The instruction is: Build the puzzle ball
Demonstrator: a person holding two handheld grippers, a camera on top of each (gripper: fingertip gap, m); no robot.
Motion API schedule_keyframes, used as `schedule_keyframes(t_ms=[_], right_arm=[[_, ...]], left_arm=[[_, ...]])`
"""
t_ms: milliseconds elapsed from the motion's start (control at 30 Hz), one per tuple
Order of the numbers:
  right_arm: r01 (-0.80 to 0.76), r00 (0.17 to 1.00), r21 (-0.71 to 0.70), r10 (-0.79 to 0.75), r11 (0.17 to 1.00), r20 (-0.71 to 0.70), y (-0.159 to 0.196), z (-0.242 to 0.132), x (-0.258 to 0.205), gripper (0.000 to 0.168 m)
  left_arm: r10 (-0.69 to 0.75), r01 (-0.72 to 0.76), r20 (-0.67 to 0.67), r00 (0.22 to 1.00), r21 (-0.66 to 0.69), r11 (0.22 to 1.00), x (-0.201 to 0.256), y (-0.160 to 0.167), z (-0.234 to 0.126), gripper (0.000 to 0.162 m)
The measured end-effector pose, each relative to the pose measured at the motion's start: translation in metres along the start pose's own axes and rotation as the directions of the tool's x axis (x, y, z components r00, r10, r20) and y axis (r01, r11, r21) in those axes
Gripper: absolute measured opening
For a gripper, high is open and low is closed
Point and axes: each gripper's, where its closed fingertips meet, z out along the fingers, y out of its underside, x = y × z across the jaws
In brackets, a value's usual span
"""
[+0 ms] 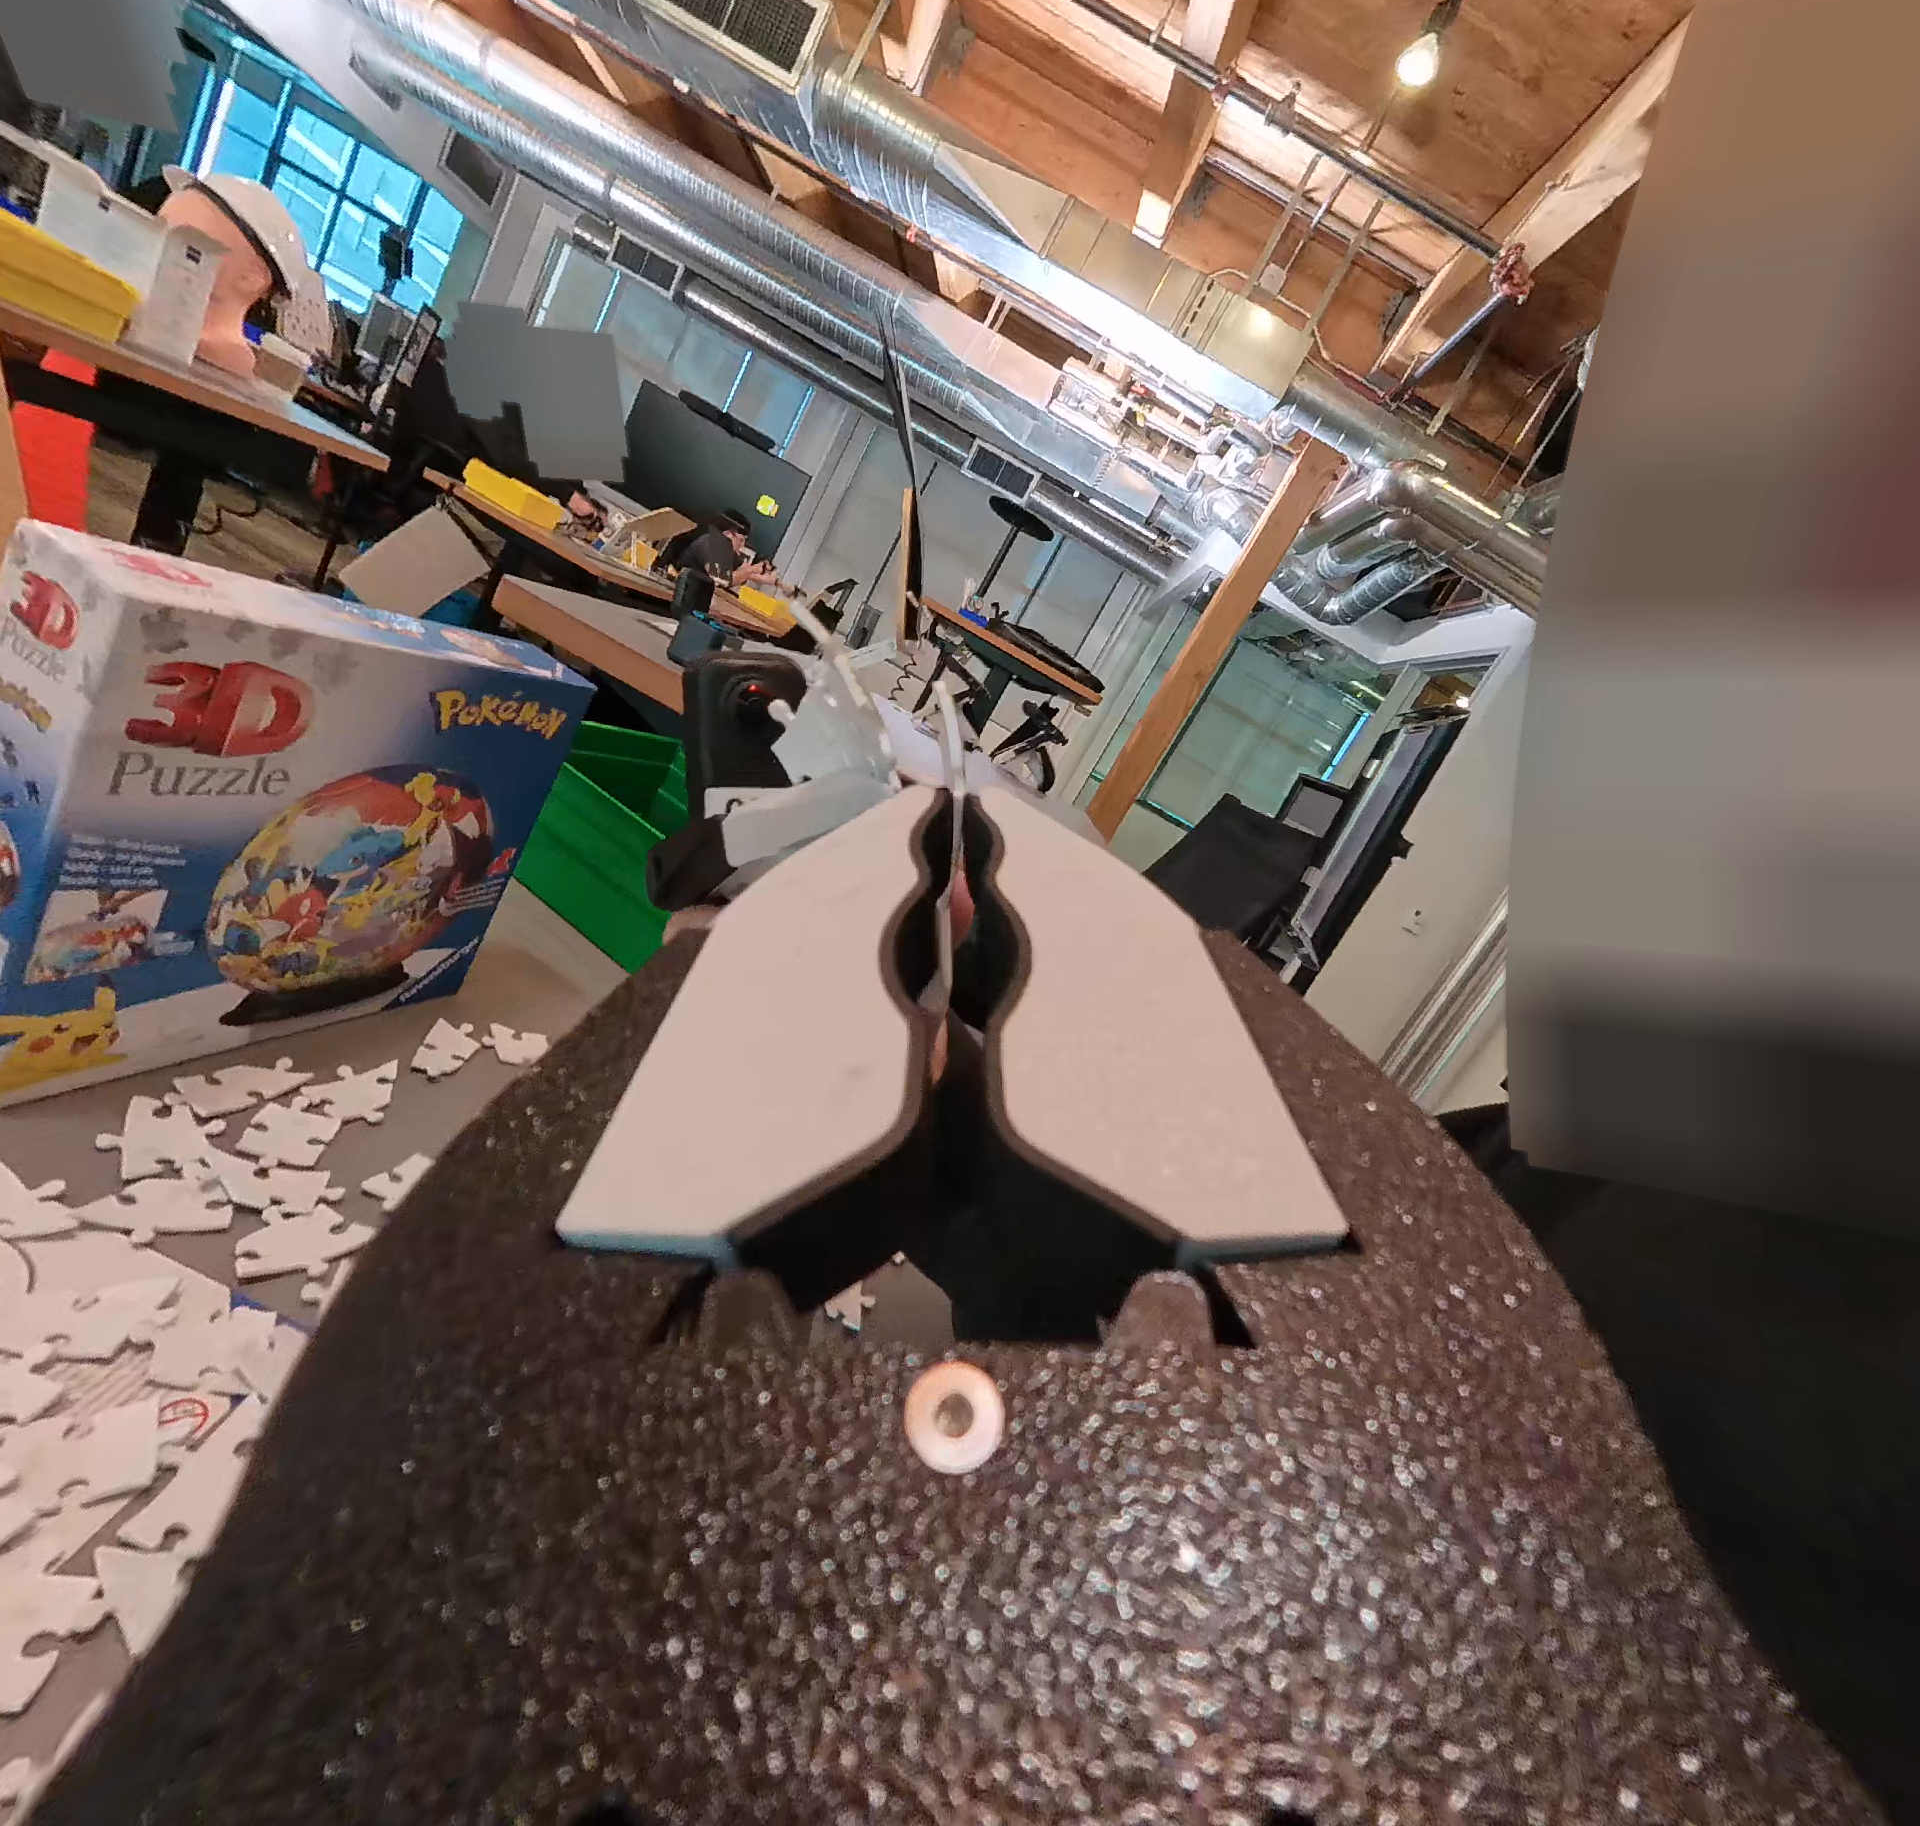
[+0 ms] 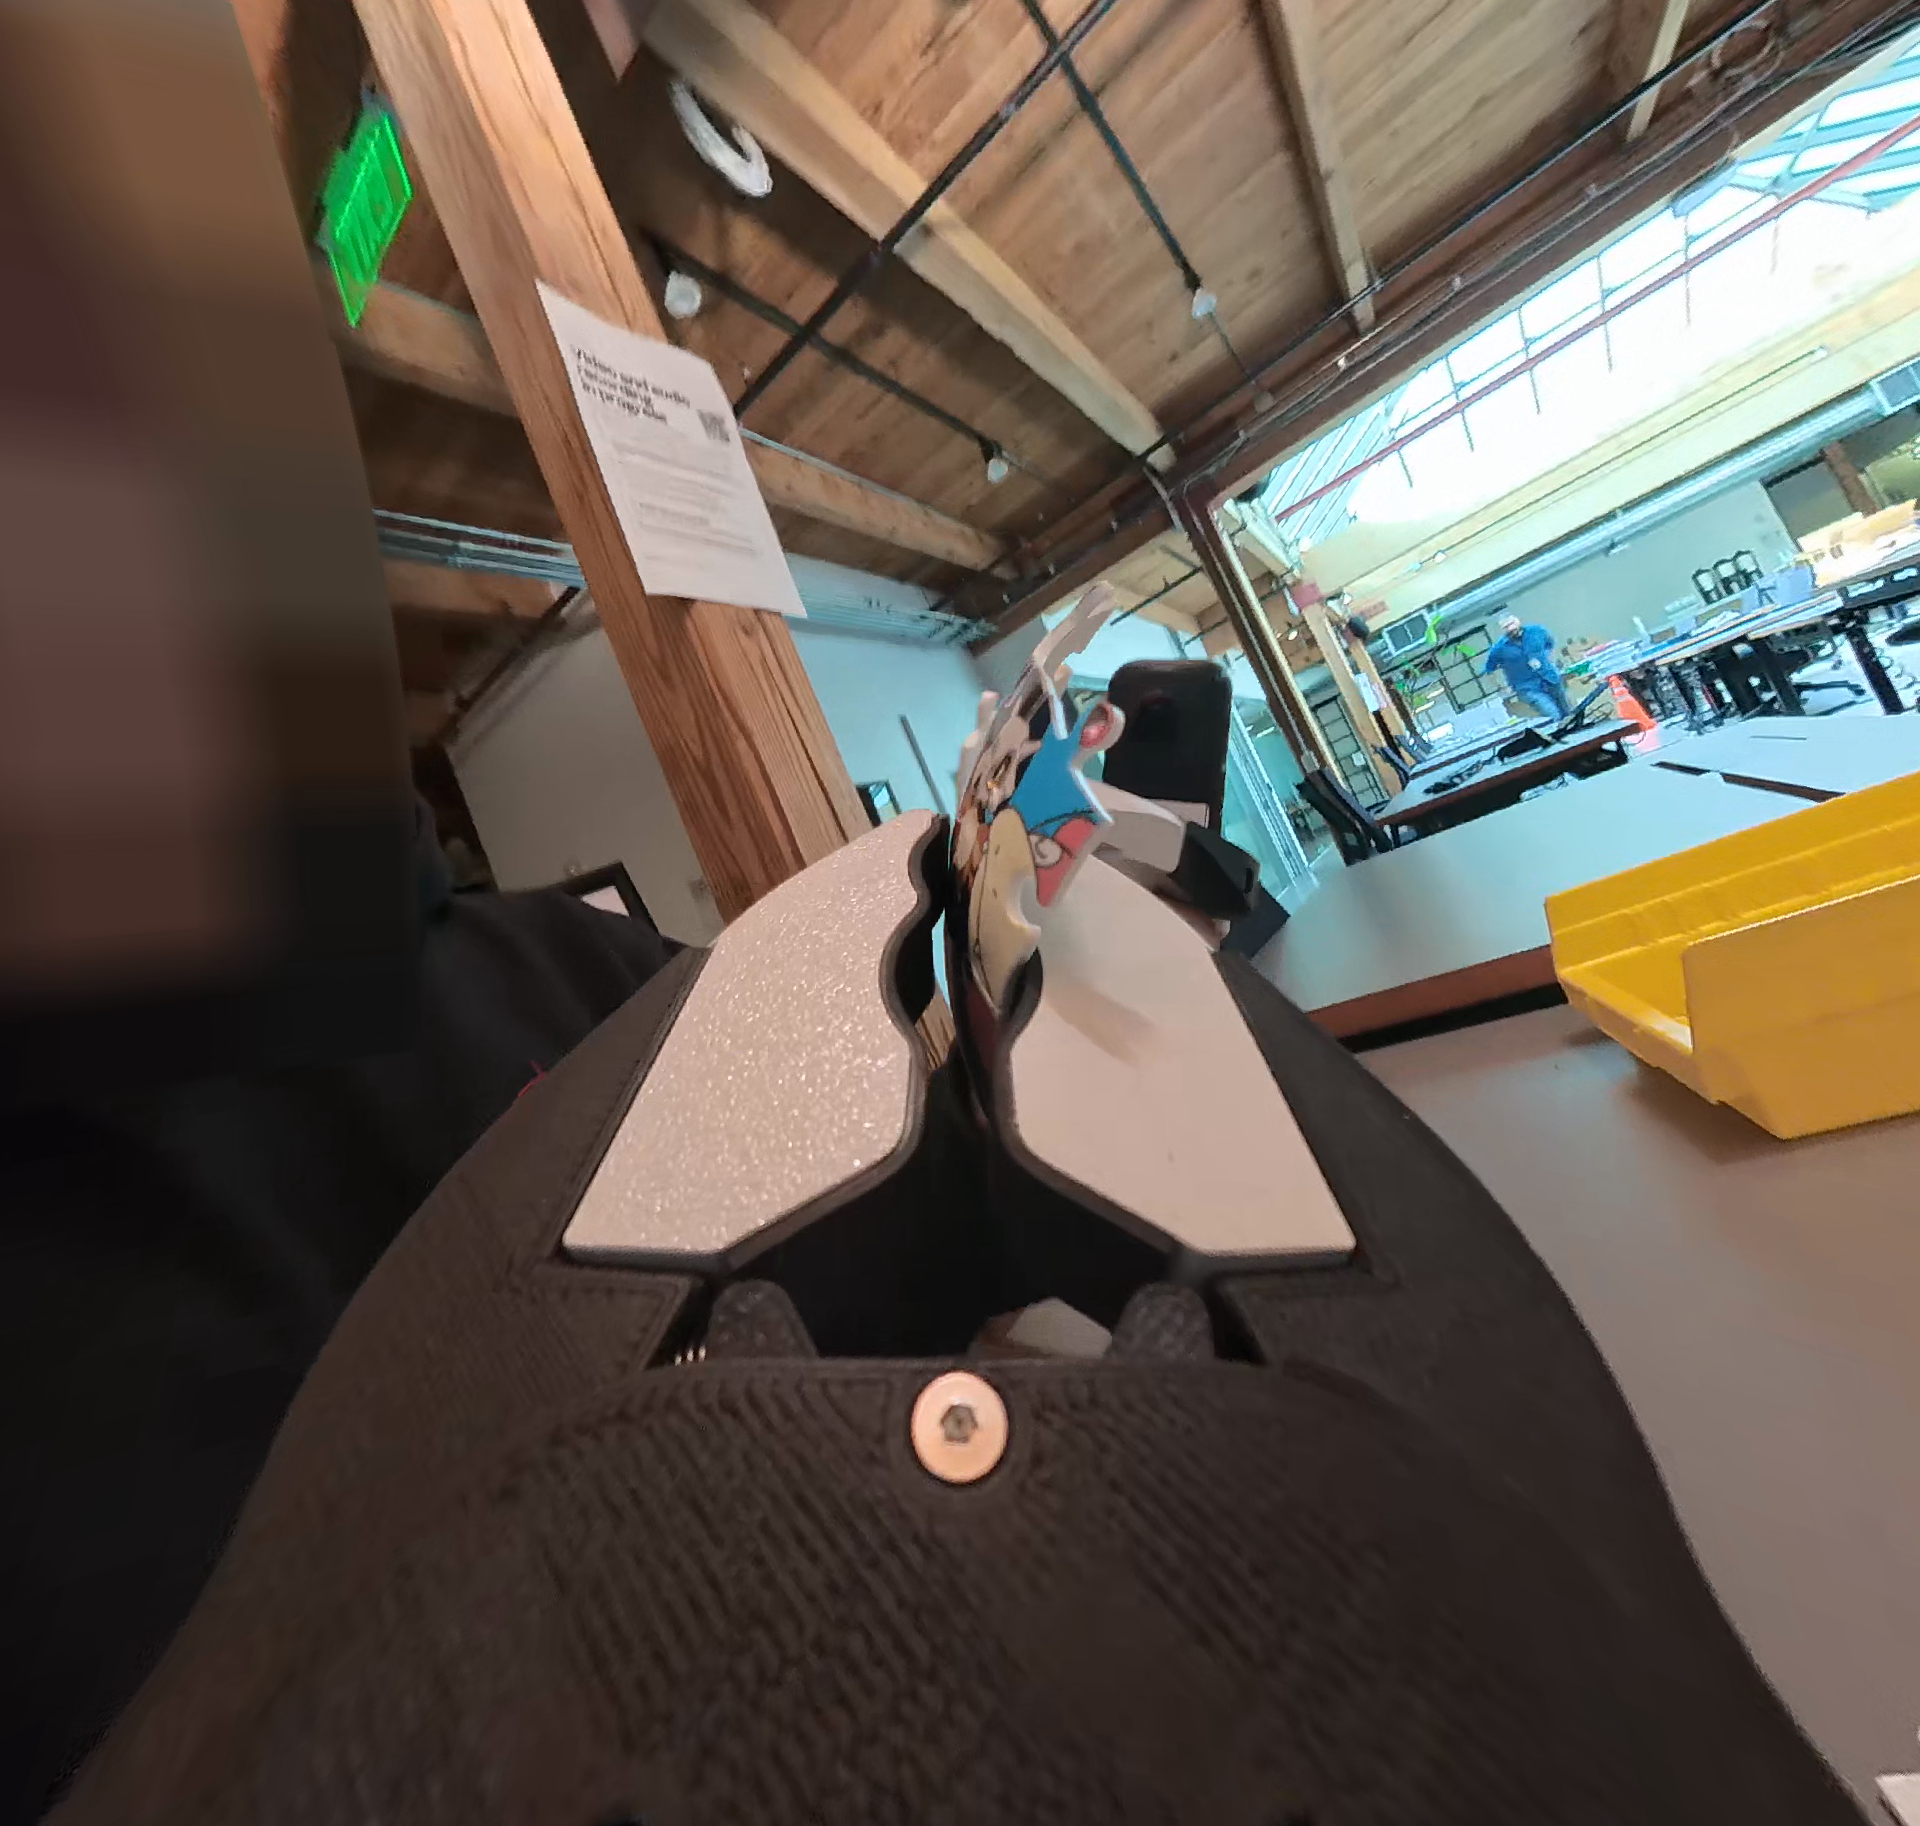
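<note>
Both grippers were raised above a grey worktable, each closed on a puzzle piece: the left gripper pinched a thin white-backed piece seen edge-on, its jaws nearly touching. The right gripper clamped a curved cluster of joined printed pieces. Loose white pieces lay scattered on the table before the puzzle box, near green bins; a yellow bin sat to the right.
</note>
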Motion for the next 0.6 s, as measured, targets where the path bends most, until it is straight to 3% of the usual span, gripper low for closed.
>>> schedule_keyframes(t_ms=[600], right_arm=[[0.009,1.000,-0.053,-0.008,0.999,0.017,0.011,0.006,-0.004,0.006]], left_arm=[[0.043,-0.039,0.038,0.998,-0.105,0.994,0.001,0.015,-0.001,0.001]])
